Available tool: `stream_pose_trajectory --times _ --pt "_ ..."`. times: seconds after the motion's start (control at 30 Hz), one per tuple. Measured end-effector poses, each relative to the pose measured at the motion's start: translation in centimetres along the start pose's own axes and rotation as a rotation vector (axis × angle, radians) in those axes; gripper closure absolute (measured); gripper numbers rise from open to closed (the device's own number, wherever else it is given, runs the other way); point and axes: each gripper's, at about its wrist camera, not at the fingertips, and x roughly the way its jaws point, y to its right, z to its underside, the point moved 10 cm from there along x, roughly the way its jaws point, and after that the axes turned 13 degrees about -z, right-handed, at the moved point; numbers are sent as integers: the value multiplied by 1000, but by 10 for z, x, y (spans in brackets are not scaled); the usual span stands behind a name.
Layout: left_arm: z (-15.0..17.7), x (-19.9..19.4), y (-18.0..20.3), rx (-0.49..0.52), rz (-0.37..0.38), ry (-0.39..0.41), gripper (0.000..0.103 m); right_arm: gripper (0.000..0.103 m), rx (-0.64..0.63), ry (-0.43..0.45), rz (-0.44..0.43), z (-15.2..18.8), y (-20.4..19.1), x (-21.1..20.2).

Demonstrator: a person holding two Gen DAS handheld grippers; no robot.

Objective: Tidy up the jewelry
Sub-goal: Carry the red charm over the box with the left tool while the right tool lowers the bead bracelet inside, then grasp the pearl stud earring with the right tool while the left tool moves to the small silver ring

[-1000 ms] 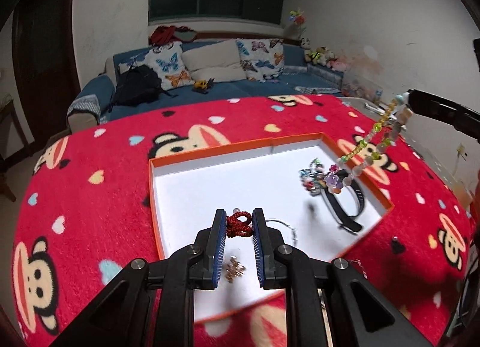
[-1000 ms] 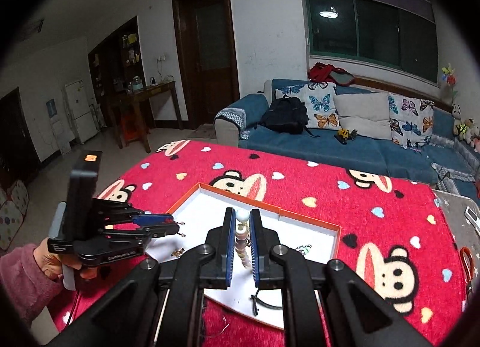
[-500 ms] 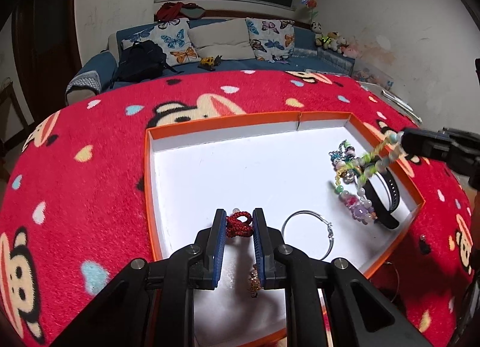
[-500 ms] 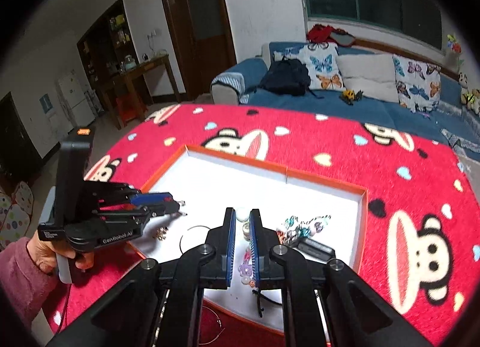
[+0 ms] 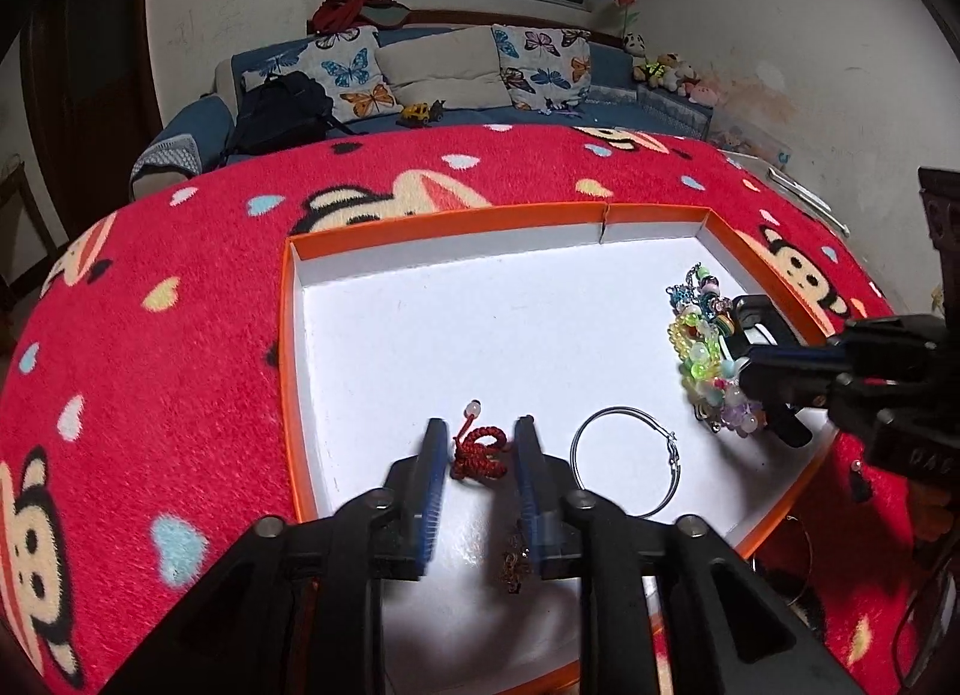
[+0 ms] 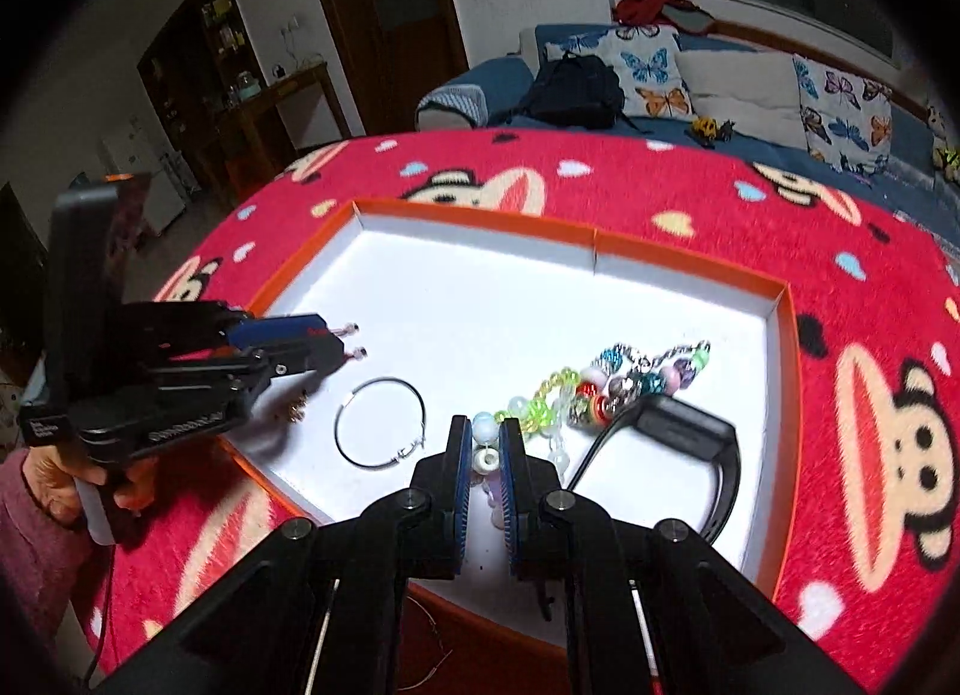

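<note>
An orange-rimmed white tray (image 5: 420, 227) (image 6: 480, 212) lies on the red monkey-print cloth. My left gripper (image 5: 478, 443) has its jaws parted around a red knotted cord bracelet (image 5: 478, 451) that rests on the tray floor. My right gripper (image 6: 485, 443) is shut on a pale beaded bracelet (image 6: 485, 458), whose green and clear beads (image 5: 699, 359) trail onto the tray beside a colourful charm bracelet (image 6: 636, 380). A black watch band (image 6: 690, 431) lies to the right of it. A silver hoop (image 5: 624, 461) (image 6: 381, 422) lies between the grippers.
A small gold earring (image 5: 515, 560) lies on the tray under my left gripper. A sofa with butterfly cushions (image 5: 444, 71) and a black backpack (image 5: 276, 113) stands behind the table. A thin hoop (image 5: 798, 563) lies on the cloth outside the tray's right corner.
My left gripper has lowered into the tray and its jaws have opened, leaving the red cord bracelet on the floor. My right gripper has lowered the beaded bracelet onto the tray.
</note>
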Motion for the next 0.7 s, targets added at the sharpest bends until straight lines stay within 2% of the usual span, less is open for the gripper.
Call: stream_pose_trajectory --times 0.37,0.5,0.63,0.7 --pt "1 -7 1 5 -20 16 70 91 10 -24 -5 10 1 4" --pt "0 -19 -1 -9 -37 33 59 87 0 -18 12 11 -1 0" --pt "2 -37 0 -25 -30 56 58 83 2 -1 5 13 -6 -9" --pt "5 -46 2 -28 -28 64 57 75 5 12 -1 14 -9 -16"
